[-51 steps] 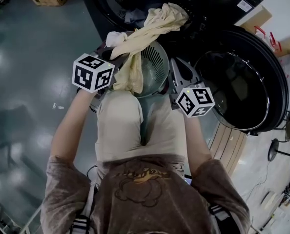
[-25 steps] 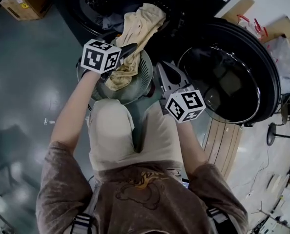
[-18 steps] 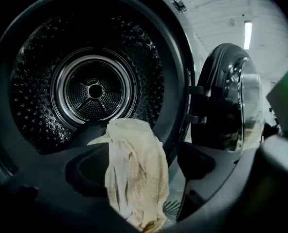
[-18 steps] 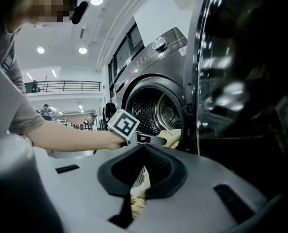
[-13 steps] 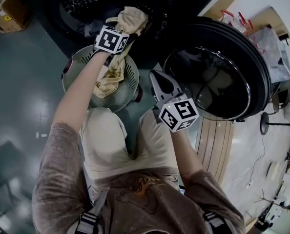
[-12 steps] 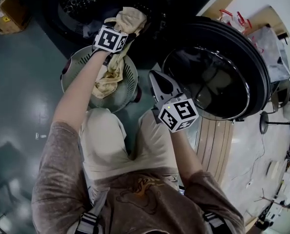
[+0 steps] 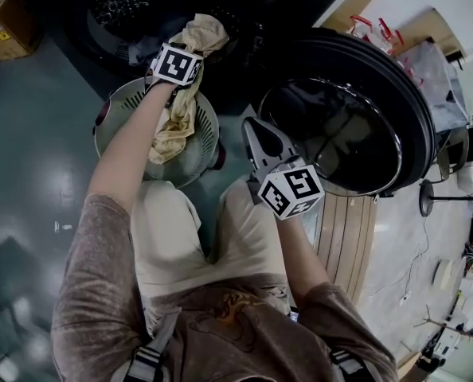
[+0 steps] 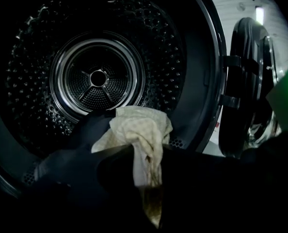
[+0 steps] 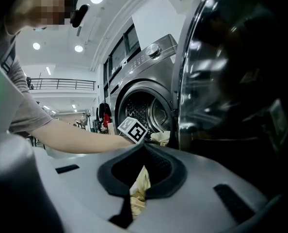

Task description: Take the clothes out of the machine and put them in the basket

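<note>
A long cream cloth (image 7: 203,32) hangs out of the machine's drum (image 7: 125,2) and trails down into the pale green basket (image 7: 109,118) on the floor. My left gripper (image 7: 193,44) is at the drum mouth. Its jaws have just been closing and now pinch a bunched fold of the cream cloth (image 8: 140,130), with the perforated drum (image 8: 98,76) behind. My right gripper (image 7: 251,126) hovers between the basket and the open door (image 7: 340,118), jaws together and holding nothing. In the right gripper view the cream cloth (image 9: 139,186) shows beyond the right gripper (image 9: 140,154).
A dark garment (image 7: 141,52) lies at the drum's lip. The round glass door (image 9: 241,81) swings open on the right, close to my right gripper. A cardboard box (image 7: 1,26) sits on the grey floor at far left. The person's legs are just behind the basket.
My left gripper moved from above the basket up to the drum mouth and closed on the cream cloth there. The right gripper stayed near the door.
</note>
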